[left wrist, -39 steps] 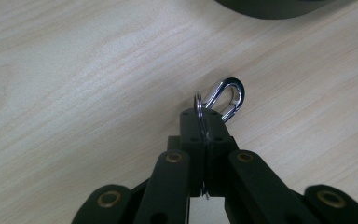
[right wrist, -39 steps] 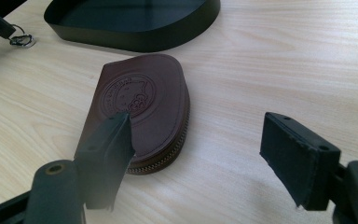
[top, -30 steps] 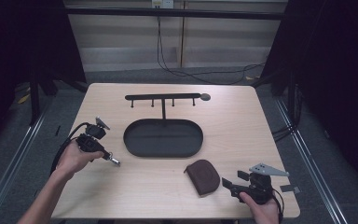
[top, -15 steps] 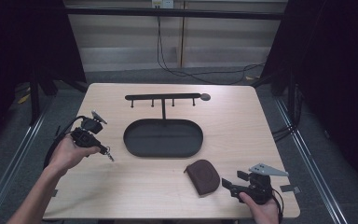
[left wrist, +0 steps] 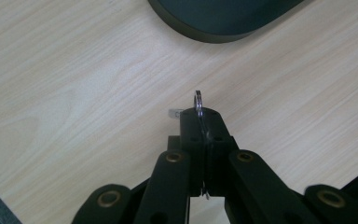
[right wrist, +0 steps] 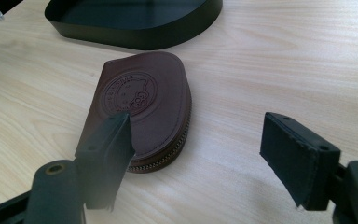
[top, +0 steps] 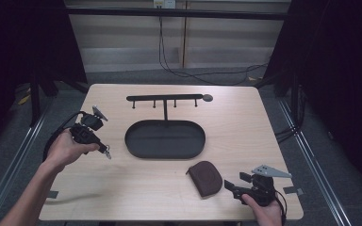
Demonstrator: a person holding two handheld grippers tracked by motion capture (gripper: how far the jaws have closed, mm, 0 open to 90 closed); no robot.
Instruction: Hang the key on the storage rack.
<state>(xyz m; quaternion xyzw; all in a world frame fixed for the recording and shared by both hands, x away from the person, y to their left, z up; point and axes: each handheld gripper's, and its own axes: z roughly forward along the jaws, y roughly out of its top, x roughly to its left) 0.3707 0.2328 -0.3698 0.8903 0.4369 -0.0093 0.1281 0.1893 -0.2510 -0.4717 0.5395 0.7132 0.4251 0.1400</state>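
My left gripper hangs above the left part of the table, shut on a metal key ring that sticks up edge-on between its pads. A small silver piece dangles from the ring below the jaws. In the left gripper view the gripper is well clear of the wood. A brown leather pouch with an embossed round stamp lies flat near the front right. My right gripper rests open just behind it, its left pad over the pouch's near edge; in the high view this gripper points left at the pouch.
A black oval tray sits mid-table, with its rim just beyond the pouch. Behind it stands a black rack with several hooks. A cable loops from the left gripper over the table's left edge. Bare wood lies between the two hands.
My left hand has lifted the key ring higher off the table and drifted slightly toward the back. The right gripper and the pouch have stayed in place.
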